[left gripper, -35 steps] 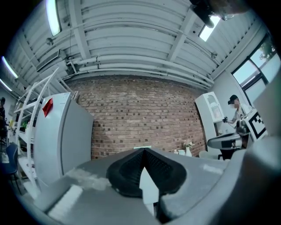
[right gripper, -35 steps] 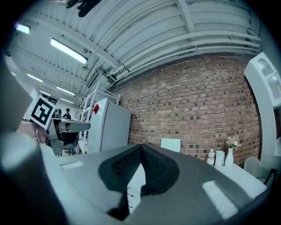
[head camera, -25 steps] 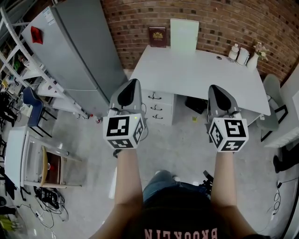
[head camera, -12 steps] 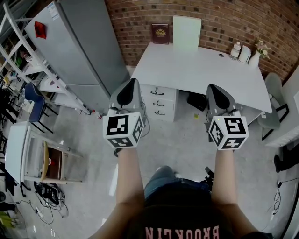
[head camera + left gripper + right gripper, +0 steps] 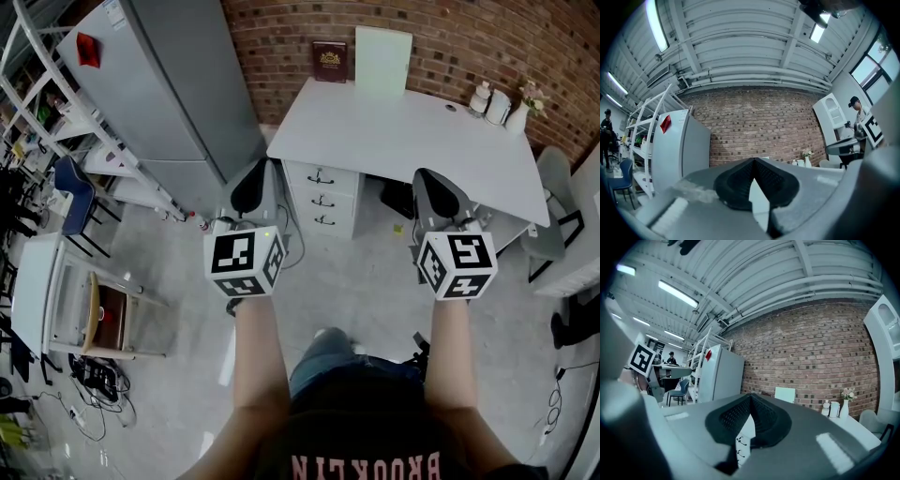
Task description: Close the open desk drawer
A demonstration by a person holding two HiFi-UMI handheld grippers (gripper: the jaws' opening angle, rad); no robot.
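A white desk stands against the brick wall, with a white drawer unit under its left end. The unit has three fronts with dark handles; I cannot tell which one stands out. My left gripper is held over the floor just left of the unit, apart from it. Its jaws are shut and empty. My right gripper hovers in front of the desk's knee space, also shut on nothing. The drawer handles show through the gap below its pads.
A tall grey refrigerator stands left of the desk. On the desk are a dark book, a pale green board and bottles with a vase. A grey chair is at the right, shelving and a small table at the left.
The desk and drawer unit have slid a little upward in the head view and the drawer fronts show more fully. Both grippers have sunk slightly, jaws unchanged.
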